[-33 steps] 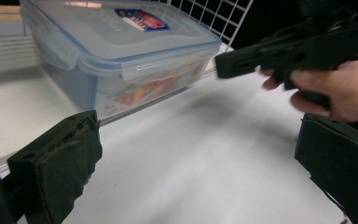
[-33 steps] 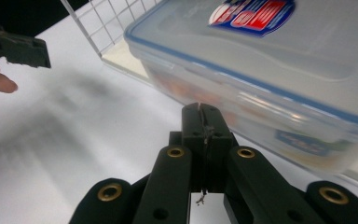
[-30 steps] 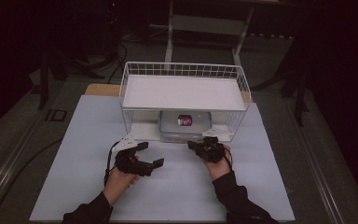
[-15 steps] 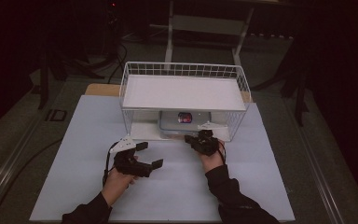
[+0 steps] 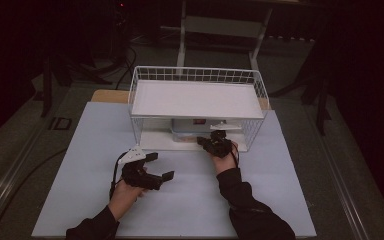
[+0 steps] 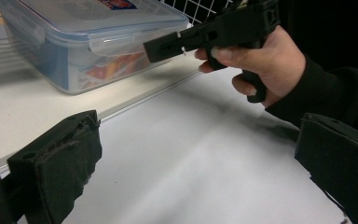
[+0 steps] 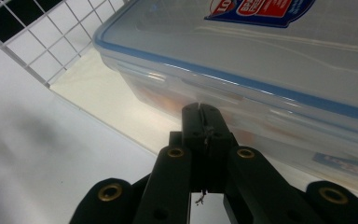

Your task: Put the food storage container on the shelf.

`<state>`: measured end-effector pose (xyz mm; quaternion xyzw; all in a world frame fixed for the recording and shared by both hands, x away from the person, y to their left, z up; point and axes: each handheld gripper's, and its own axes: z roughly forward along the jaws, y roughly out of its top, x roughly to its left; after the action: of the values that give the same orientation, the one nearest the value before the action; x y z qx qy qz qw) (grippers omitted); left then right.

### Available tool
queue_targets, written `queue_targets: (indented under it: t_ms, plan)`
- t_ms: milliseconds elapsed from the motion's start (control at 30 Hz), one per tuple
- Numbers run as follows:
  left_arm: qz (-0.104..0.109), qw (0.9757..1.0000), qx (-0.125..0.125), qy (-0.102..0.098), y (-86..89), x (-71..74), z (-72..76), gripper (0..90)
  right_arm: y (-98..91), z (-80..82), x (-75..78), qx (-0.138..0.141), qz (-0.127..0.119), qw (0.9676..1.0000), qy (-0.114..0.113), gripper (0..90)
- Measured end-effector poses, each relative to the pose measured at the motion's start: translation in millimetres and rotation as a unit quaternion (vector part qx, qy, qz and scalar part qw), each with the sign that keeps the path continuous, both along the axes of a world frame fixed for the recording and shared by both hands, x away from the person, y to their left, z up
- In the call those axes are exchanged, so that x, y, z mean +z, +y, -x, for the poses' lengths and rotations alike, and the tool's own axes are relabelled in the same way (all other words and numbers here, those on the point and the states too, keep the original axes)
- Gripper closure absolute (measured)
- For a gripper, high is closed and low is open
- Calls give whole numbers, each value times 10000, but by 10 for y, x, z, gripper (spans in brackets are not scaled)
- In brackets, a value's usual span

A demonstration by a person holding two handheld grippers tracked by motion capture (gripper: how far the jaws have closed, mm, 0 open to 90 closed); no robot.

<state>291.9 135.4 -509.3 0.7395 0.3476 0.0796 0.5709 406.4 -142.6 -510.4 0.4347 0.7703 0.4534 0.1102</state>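
A clear plastic box [image 5: 187, 132] with a blue-rimmed lid and a red label stands on the lower board of a white wire rack [image 5: 197, 99], under its top shelf. My right gripper [image 5: 204, 142] is shut with nothing in it. Its tips [image 7: 204, 116] point at the box's [image 7: 270, 70] front side just below the lid; I cannot tell whether they touch. The left gripper view shows the right gripper [image 6: 165, 45] level with the lid's front flap on the box [image 6: 74, 42]. My left gripper [image 5: 162, 166] stands open on the mat, left of the rack's front, its jaws wide apart [image 6: 196, 168].
The rack stands at the back of a pale mat [image 5: 190, 200] that covers the table. Its wire mesh wall [image 7: 51, 37] rises left of the box and its white base board [image 7: 112, 102] juts out in front. Dark floor and stand legs surround the table.
My right gripper has moved forward and a little left, from the mat up to the front of the box under the shelf. The left gripper has stayed where it was.
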Motion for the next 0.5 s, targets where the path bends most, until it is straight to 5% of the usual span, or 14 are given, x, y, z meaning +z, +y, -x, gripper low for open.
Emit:
queue_targets:
  t_ms: [200, 500]
  plan:
    - [-28, 10000, 23, -19, 12, 10, 11, 5, 17, 76, 23, 126, -175, 9998, -11, 836]
    - [-27, 10000, -87, 7, -16, 82, 40, 5, -63, 356, 126, 591, -364, 9976, -34, 460]
